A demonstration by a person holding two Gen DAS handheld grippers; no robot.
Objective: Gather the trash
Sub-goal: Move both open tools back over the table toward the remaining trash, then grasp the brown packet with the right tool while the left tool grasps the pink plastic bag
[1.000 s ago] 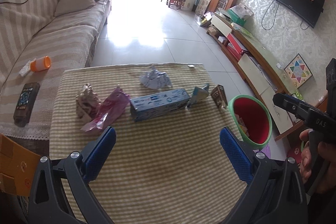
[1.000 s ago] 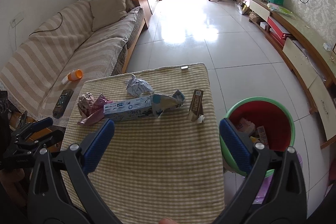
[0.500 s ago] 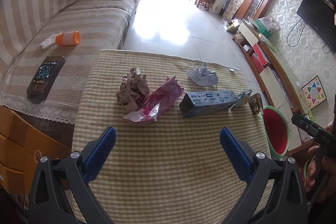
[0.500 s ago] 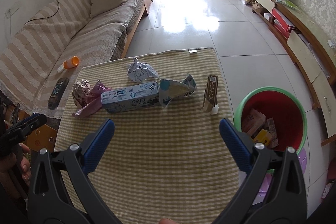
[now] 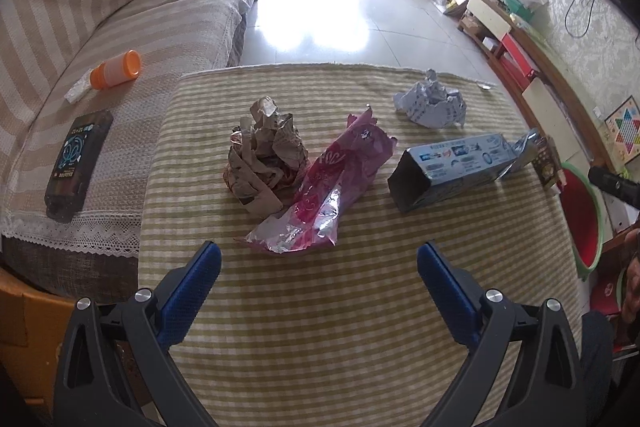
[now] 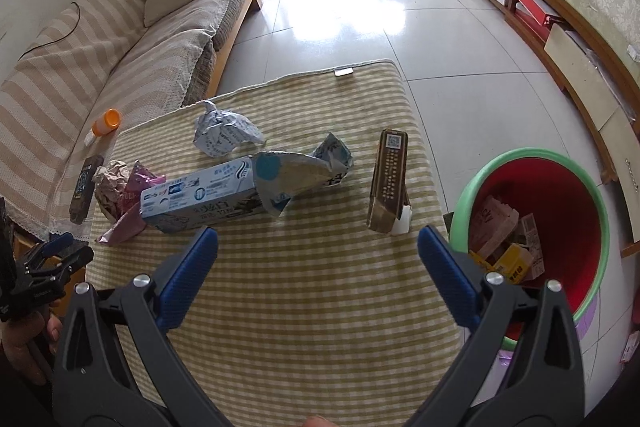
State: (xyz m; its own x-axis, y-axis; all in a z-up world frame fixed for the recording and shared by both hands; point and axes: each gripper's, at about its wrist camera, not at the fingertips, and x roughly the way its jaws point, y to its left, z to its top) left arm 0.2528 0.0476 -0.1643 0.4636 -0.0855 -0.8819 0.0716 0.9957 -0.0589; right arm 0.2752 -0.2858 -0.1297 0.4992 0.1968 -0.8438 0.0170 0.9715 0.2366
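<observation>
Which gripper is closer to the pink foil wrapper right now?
Left. The left gripper hangs open just short of the pink foil wrapper, facing it. The right gripper is open farther along the table, near the red bin.

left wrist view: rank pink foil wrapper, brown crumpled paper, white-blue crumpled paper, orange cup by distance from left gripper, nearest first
1. pink foil wrapper, just ahead of the open left gripper.
2. brown crumpled paper, ahead-left, touching the wrapper.
3. white-blue crumpled paper, far right of the table.
4. orange cup, off-table on the sofa.
</observation>
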